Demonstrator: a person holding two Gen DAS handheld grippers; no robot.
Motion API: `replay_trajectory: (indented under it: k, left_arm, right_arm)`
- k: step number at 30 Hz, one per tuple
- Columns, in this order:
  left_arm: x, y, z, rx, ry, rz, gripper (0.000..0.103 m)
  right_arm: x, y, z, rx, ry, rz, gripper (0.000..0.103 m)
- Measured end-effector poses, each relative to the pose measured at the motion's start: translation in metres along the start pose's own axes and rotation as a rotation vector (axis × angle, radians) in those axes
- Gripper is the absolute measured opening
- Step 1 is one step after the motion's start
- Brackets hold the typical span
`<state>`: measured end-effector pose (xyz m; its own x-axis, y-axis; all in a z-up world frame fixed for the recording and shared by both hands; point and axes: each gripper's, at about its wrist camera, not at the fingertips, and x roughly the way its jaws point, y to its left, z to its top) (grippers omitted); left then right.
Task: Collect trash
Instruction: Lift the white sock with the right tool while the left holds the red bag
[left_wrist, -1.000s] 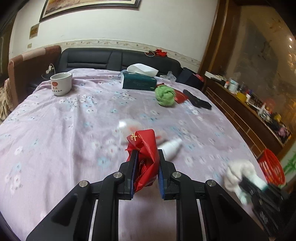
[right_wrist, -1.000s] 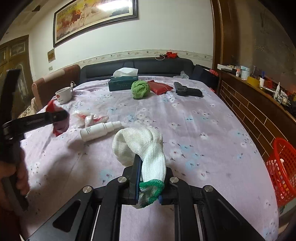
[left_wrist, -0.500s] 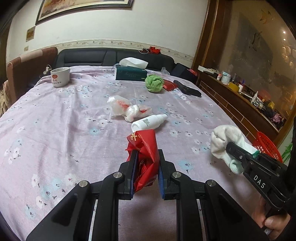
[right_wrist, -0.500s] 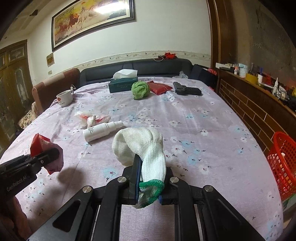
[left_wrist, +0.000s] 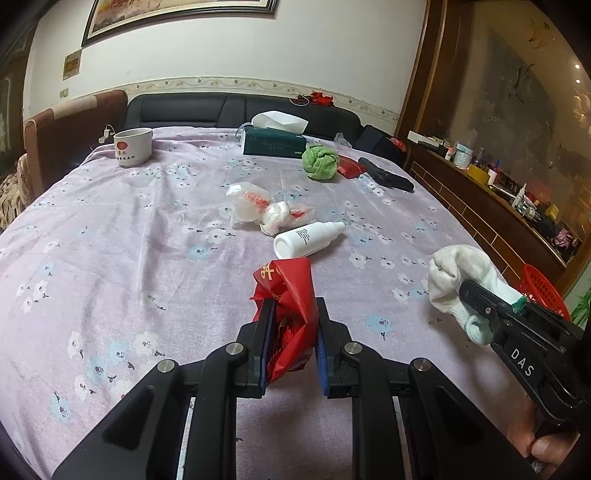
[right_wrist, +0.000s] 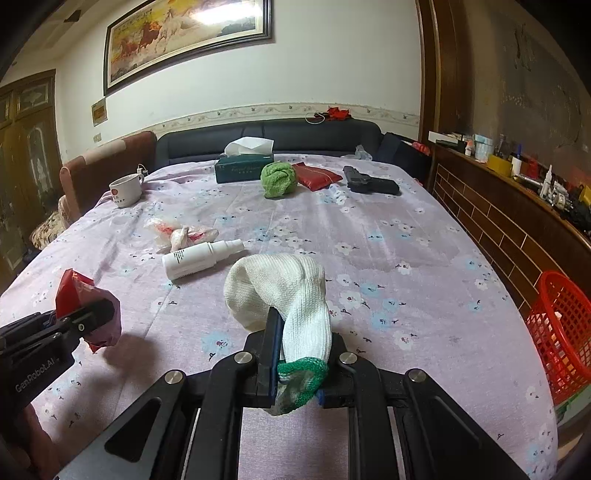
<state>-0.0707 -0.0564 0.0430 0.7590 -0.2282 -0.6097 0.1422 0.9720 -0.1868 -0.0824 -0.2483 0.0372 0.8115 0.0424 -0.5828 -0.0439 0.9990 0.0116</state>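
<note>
Table (left_wrist: 110, 229): draped in a lilac cloth printed with small flowers; carries everything listed below except the basket.
Painting (right_wrist: 188, 37): framed, horses, hung on the far wall; no writing legible.
Red basket (right_wrist: 563, 325): plastic mesh, off the table's right edge, lower than the tabletop; something pale inside, too unclear to name.
Tissue box (right_wrist: 243, 168): dark green, script lettering on its side too small to read; white tissue sticking out of the top.
Right gripper (right_wrist: 297, 354): clamped on the white sock, side marked "DAS" in the left wrist view.
Left gripper (left_wrist: 291, 332): clamped on the red wrapper, side marked "Gen.Robot.AI" in the right wrist view.
White sock (right_wrist: 284, 291): green cuff hanging below the pads, foot arching up over the cloth.
Red wrapper (left_wrist: 288, 295): crumpled, gold characters on top, raised off the cloth.
Cup (left_wrist: 133, 146): white, red logo with unreadable print, far left; contents out of sight.
White bottle (left_wrist: 308, 239): lying on its side, small print unreadable, just beside the knotted plastic bag (left_wrist: 266, 210) with red print.
Green cloth ball (left_wrist: 320, 161): near the tissue box.
</note>
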Motion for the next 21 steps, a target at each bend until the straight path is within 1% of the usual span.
replay_trajectory:
  k: [15, 21]
  left_arm:
    - [0.0004, -0.0005, -0.0005, -0.002, 0.002, 0.004, 0.018]
    - [-0.0024, -0.0009, -0.0012, 0.0, -0.006, 0.018, 0.018]
  right_arm:
    - [0.0006, -0.0013, 0.0002, 0.002, 0.0, -0.007, 0.015]
    - [0.0001, -0.0024, -0.0003, 0.007, 0.0, -0.01, 0.015]
